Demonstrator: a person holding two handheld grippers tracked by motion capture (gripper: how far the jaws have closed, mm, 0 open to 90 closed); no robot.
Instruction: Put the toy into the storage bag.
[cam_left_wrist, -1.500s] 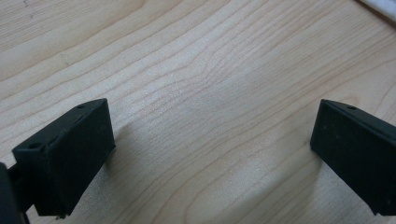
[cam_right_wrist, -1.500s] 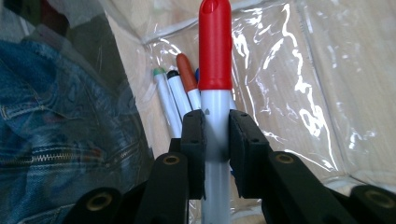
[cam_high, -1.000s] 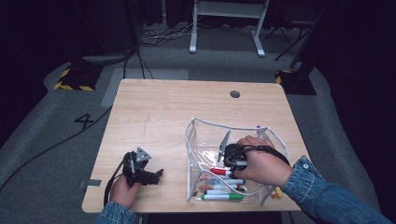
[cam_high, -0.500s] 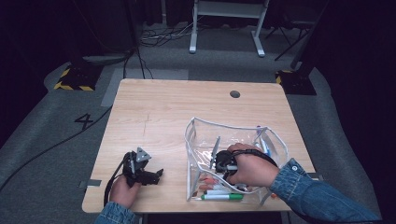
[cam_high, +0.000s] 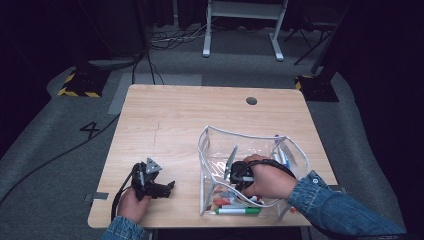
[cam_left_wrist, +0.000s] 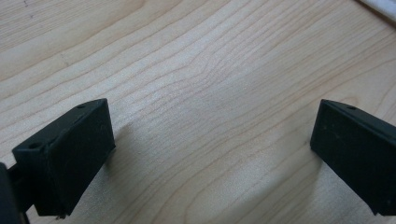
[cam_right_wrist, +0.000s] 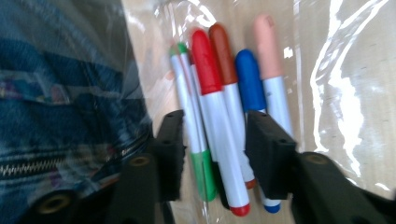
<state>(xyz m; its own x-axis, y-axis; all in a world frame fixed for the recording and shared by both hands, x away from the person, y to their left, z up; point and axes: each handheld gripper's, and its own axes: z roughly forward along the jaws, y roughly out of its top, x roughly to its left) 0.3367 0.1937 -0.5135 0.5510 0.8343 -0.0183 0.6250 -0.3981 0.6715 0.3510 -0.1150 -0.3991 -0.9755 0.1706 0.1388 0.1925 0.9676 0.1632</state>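
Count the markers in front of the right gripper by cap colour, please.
Green: 1
Red: 1
Brown: 1
Blue: 1
Pink: 1
Total: 5 markers lying in the clear pouch; more may sit out of that view.

The left gripper (cam_left_wrist: 205, 154) points down at the surface (cam_left_wrist: 196, 70), close above it. Its two black jaws rise from the lower corners of the left gripper view, one at the left edge, one at the right edge, and stand wide apart. Nothing lies between them; bare wood shows in the gap. The surface is light wood with grain running in curved lines from lower left to upper right. Each jaw casts a soft shadow on the wood just beside it. Small round holes mark the upper face of each jaw. A pale strip (cam_left_wrist: 380, 7) crosses the top right corner; what it belongs to cannot be told.
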